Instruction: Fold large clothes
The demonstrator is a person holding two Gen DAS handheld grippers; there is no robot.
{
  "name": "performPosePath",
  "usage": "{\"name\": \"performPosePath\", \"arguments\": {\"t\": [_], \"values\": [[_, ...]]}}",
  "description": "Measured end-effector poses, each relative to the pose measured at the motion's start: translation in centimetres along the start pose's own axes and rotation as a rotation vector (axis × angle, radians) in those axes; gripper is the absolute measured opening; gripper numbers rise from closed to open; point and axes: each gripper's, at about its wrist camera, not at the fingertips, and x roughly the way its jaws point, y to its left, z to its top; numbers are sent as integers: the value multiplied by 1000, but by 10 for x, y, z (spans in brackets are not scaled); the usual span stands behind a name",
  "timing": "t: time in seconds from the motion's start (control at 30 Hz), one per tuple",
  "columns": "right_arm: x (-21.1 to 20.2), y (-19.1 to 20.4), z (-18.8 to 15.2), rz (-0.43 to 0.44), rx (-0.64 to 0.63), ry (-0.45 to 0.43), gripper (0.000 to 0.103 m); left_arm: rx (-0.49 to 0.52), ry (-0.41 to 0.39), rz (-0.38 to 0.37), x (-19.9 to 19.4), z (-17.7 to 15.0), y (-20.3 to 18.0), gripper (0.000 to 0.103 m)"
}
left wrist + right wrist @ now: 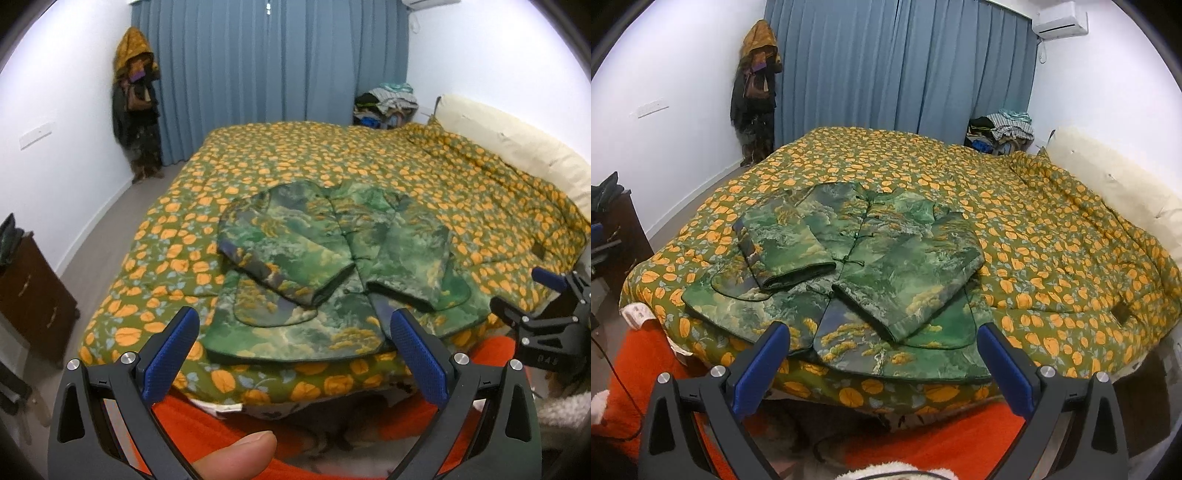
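Left wrist view
Left gripper (pixel 295 332): my jaws are spread wide and grip nothing, held back off the near edge of the bed (pixel 332 147).
Jacket (pixel 314 258): green landscape-print quilted jacket, front up near the bed's near edge, hem toward me, collar away.
Sleeves: both are folded in across the chest, I judge so the body can next be folded hem to collar.
Relative to my jaws: the hem lies just beyond and between my fingertips, not touching.
Right gripper (pixel 532 295): it shows at the right rim, near the jacket's right side, gaping apart.

Right wrist view
Right gripper (pixel 882 350): jaws wide apart, empty.
Jacket (pixel 871 258): the right half of its hem sits just ahead between my fingers, apart from them; frog buttons run up the middle.
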Motion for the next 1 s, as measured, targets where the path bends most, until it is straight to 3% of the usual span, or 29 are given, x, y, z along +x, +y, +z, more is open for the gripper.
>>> {"name": "performPosePath", "arguments": {"t": [0.23, 0.43, 0.6, 0.87, 1.0], "values": [[3, -15, -6, -2, 69, 17, 103, 27, -19, -54, 10, 8, -9, 103], [0, -27, -4, -25, 112, -1, 103, 71, -15, -44, 15, 10, -20, 103], [0, -22, 6, -48, 39, -18, 103, 94, -29, -11, 15, 14, -22, 103], [2, -14, 7, 62, 0, -51, 103, 115, -34, 7, 20, 17, -22, 103], [3, -5, 6, 41, -36, -33, 103, 123, -45, 10, 21, 17, -24, 103]]}}
